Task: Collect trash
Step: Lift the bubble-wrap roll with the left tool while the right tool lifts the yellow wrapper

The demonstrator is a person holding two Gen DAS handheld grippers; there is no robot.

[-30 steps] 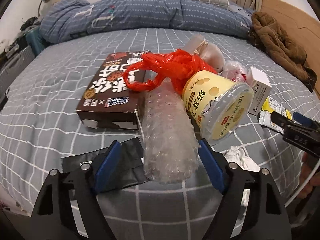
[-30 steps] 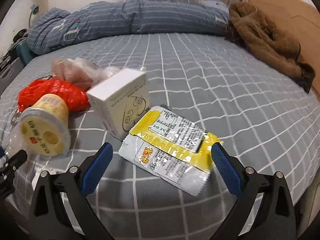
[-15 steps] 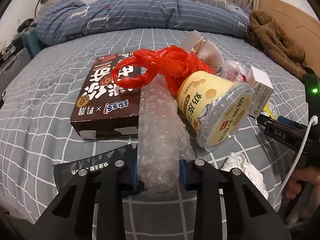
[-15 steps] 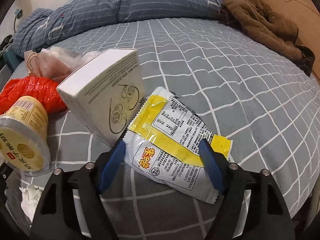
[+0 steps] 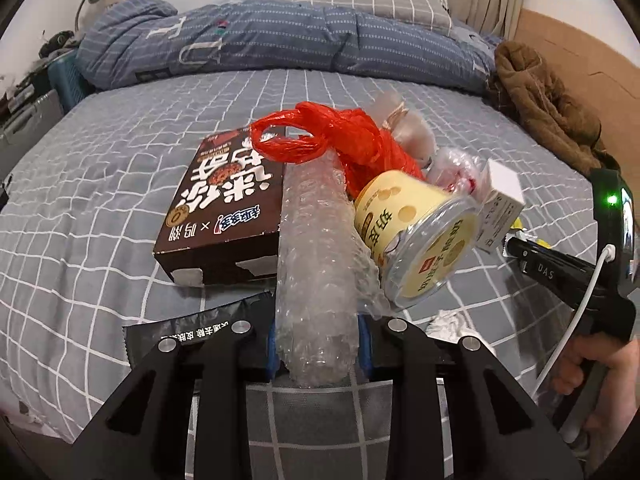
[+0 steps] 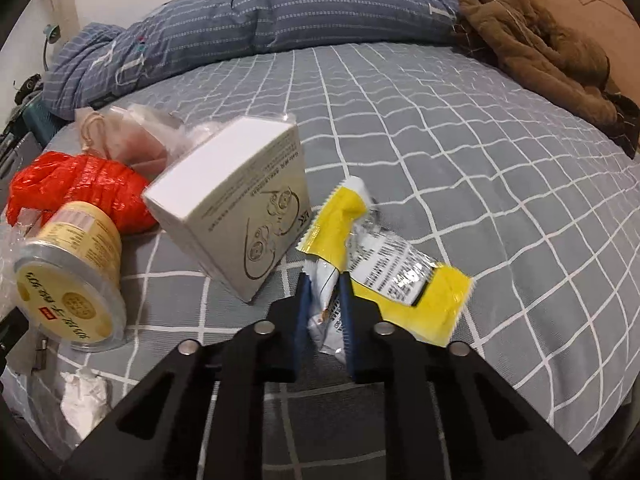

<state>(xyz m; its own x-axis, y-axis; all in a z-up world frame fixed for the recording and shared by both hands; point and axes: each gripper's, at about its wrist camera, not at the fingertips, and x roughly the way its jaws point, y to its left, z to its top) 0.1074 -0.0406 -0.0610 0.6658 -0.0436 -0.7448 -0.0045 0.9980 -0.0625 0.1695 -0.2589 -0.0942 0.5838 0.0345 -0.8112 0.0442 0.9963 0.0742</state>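
Watching both claws just snap closed, left gripper [image 5: 318, 346] squeezing the bubble wrap [image 5: 316, 264], right gripper [image 6: 324, 312] pinching the yellow wrapper [image 6: 384, 268], so two bits of trash look ready to lift.

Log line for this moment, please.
left gripper: shut on bubble wrap roll | right gripper: jaws just closed, shut on yellow snack wrapper | both on bed

The near end of the bubble wrap roll [image 5: 316, 276] is hidden between the blue pads, and its far end goes under the red plastic bag [image 5: 340, 144]. The black packet [image 5: 192, 328] is mostly covered by the gripper's black frame. The white tissue [image 6: 84, 398] is partly hidden in both views. The small print on the yellow snack wrapper [image 6: 400, 276] is too small to read.
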